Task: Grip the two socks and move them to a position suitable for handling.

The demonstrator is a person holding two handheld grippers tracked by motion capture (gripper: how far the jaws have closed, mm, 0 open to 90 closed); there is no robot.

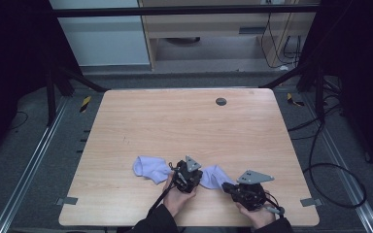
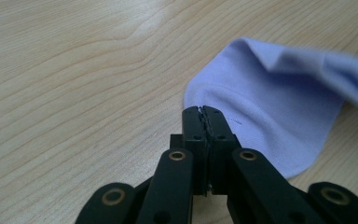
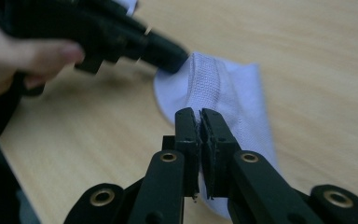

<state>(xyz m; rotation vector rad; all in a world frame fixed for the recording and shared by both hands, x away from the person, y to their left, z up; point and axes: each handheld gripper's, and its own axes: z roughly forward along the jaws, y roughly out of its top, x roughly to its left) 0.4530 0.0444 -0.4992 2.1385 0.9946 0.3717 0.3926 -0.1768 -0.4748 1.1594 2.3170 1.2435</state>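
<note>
Both tools sit low in the frame near the front edge of the counter [image 1: 126,121]. My left tool [image 2: 203,111] has its jaws pressed together, the tips over the near edge of the pale lilac sock [image 2: 265,121]; from its own view I judge it is nipping that hem, though I cannot see cloth between the jaws. My right tool [image 3: 199,114] is likewise pressed together at the ribbed cuff end of the sock [image 3: 223,93], and whether it pinches fabric or only touches it I cannot tell.

From above, the sock [image 1: 150,167] lies across the lower middle of the frame, one lobe showing left of my left tool [image 1: 184,167], the other end [image 1: 216,175] between it and my right tool [image 1: 226,185]. I hold both ends, I think, so the cloth can be stretched flat or folded.

Light wood-grain laminate covers the counter, bare apart from a dark round cap [image 1: 221,101] at upper centre. Grey carpet, metal rails, black frame legs and trailing cables [image 1: 330,167] surround it; a pale cabinet [image 1: 204,34] stands at the top.
</note>
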